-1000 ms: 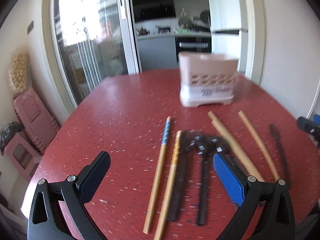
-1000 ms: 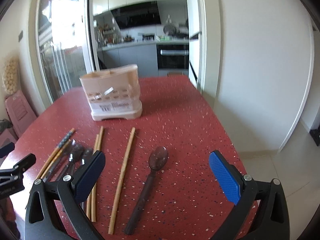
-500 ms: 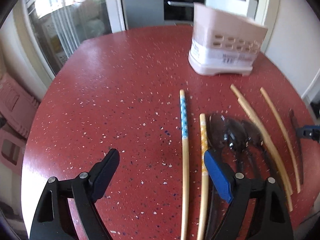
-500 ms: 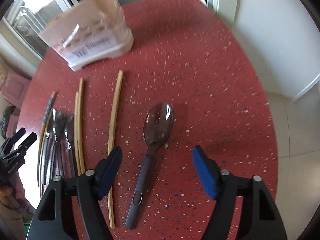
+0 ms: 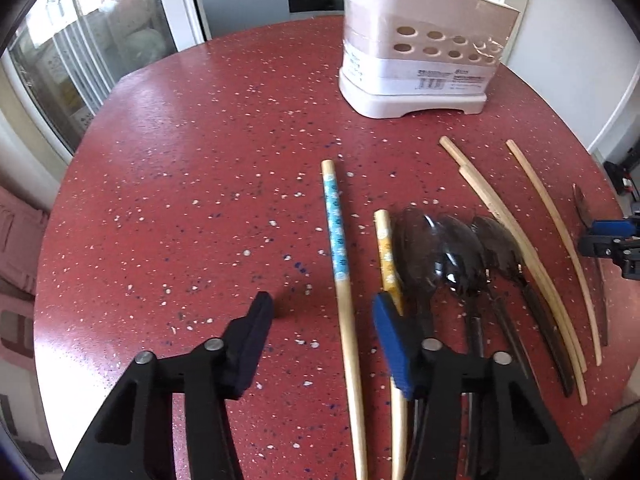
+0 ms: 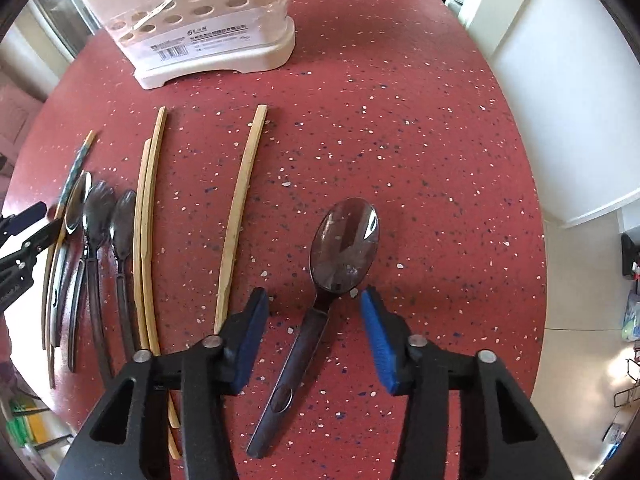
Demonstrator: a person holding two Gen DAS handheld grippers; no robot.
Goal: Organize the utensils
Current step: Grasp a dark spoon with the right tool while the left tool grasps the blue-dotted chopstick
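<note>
A red speckled table (image 5: 200, 152) stands near white walls (image 6: 560, 100), glass doors (image 5: 80, 52) and pale floor tiles (image 6: 580, 280).

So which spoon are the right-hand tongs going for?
Start at the pink holder at the far end of the red table. Nearest you, right of the lone chopstick, lies a dark spoon, its neck between the closing right tongs. It lies alone; the other spoons huddle far left.

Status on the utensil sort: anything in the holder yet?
Done: nothing visibly; every utensil in view lies on the table and the holder interior is hidden. In hand: right gripper closing around the lone spoon, left gripper around the blue-patterned chopstick. Left: all.
</note>
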